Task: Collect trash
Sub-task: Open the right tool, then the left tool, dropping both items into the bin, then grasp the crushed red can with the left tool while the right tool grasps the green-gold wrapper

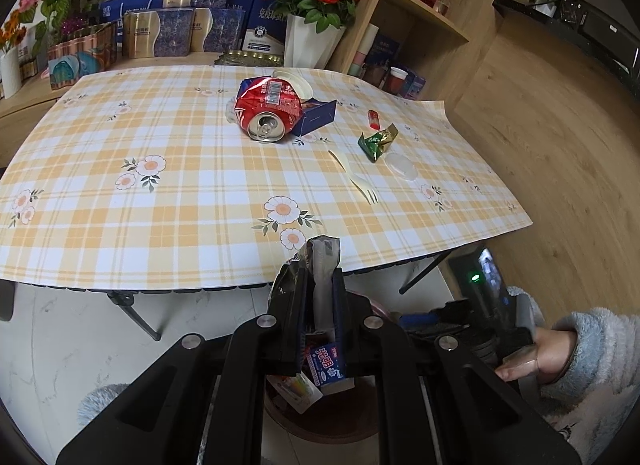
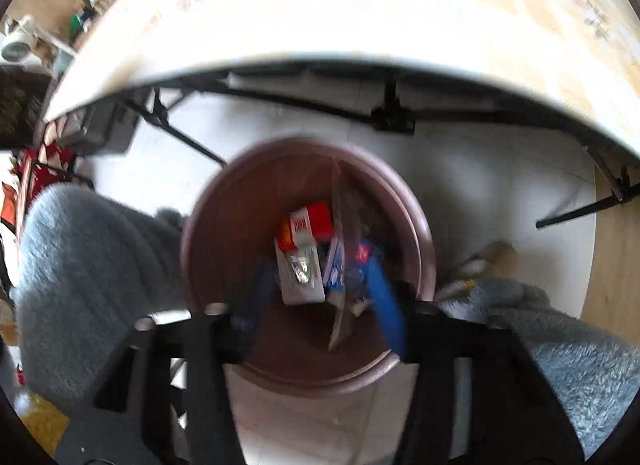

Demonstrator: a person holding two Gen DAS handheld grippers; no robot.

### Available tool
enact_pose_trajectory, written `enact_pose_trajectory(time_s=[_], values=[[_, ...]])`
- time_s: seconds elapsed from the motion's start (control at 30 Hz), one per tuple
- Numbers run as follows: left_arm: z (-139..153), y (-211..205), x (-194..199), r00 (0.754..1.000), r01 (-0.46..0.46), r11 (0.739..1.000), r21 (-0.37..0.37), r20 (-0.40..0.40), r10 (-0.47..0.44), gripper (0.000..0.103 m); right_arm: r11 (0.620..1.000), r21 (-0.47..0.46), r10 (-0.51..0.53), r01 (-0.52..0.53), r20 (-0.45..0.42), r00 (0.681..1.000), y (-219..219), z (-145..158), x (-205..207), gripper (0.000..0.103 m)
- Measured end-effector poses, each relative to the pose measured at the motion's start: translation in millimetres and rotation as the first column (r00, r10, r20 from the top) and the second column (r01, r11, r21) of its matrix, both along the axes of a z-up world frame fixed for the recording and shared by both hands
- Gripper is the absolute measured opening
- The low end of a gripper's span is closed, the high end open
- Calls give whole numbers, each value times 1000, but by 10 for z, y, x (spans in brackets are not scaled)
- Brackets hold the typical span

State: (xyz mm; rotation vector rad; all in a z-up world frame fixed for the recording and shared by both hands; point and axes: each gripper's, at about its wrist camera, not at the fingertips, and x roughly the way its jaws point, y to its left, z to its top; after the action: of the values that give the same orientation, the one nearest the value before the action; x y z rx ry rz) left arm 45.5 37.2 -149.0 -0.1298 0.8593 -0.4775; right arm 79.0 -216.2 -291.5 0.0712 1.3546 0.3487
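A crumpled silvery wrapper (image 1: 320, 265) is clamped between the narrow jaws of the left gripper (image 1: 318, 285), sticking up past the fingertips just off the near edge of the surface (image 1: 160, 205), above the rim of a brown round bin (image 2: 308, 265) on the pale floor. Inside the bin lie a red-and-white carton (image 2: 310, 225), a white packet (image 2: 300, 277) and a blue-printed wrapper (image 2: 336, 265); a thin greyish strip (image 2: 344, 257) shows in the bin between the right gripper's pads, too blurred to tell whether anything touches it. The right gripper (image 2: 320, 297) points steeply down into the bin with its jaws parted about halfway and pressing on nothing that can be made out. On the checked yellow cloth that covers the surface, trash is still scattered: a crushed red can (image 1: 266, 111) lies on its side touching a dark blue box (image 1: 316, 117), with a white lid (image 1: 292, 79) just behind them; further right are a small red tube (image 1: 373, 119), a green-and-gold foil wrapper (image 1: 378, 141), a clear round lid (image 1: 400, 165) and a cream plastic fork (image 1: 354, 177). A hand (image 1: 536, 353) in a fluffy grey sleeve (image 1: 592, 349) grips the right tool at the lower right of the left wrist view.
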Motion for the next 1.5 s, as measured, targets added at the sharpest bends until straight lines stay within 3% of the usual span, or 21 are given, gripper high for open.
enact_pose_trajectory(time_s=[0.1,0.17,0.23,0.33,0.37,0.47,0.57,0.67,0.8,1.03,1.3,1.33,1.37,1.5], values=[[-56,-10,-13,1000,2,1000,-14,4,-2,11,999,39,-20,16,95,995,-90,213,-32,57],[-99,-42,-44,1000,19,1000,-18,14,-18,11,998,61,-32,22,171,985,-139,372,-75,66],[-149,-65,-60,999,35,999,-41,12,-35,12,997,74,-35,13,299,954,-212,609,-161,81],[-231,-119,-70,999,47,998,-52,9,-47,12,999,31,-9,-7,490,872,-294,939,-312,94],[-256,-139,-76,998,55,997,-52,9,-54,12,1000,-14,19,-14,556,831,-309,1040,-371,96],[-336,-235,-93,996,91,995,-48,9,-91,12,991,-134,104,-21,652,751,-349,1150,-464,97],[-433,-353,-122,990,141,989,-36,11,-140,12,980,-198,150,-19,673,724,-406,1100,-461,97],[-531,-441,-142,985,172,985,-18,1,-172,12,982,-185,148,-32,656,740,-419,967,-480,97],[-639,-521,-136,979,200,980,-1,-24,-200,12,977,-211,138,11,679,721,-357,942,-516,97],[-937,-609,-33,971,199,978,54,-148,-189,13,989,-127,24,77,647,762,-499,883,-387,97],[-1030,-656,-39,965,207,974,94,-184,-187,18,990,-42,-81,135,616,783,-651,859,-314,97],[-1016,-658,-34,966,205,974,94,-180,-186,25,990,-30,-91,138,612,786,-668,857,-312,97],[-1004,-656,-30,968,200,975,95,-172,-181,41,990,-25,-95,138,610,787,-679,856,-311,97],[-914,-594,-34,984,143,984,102,-122,-131,72,989,-18,-105,146,613,783,-708,867,-325,97]])
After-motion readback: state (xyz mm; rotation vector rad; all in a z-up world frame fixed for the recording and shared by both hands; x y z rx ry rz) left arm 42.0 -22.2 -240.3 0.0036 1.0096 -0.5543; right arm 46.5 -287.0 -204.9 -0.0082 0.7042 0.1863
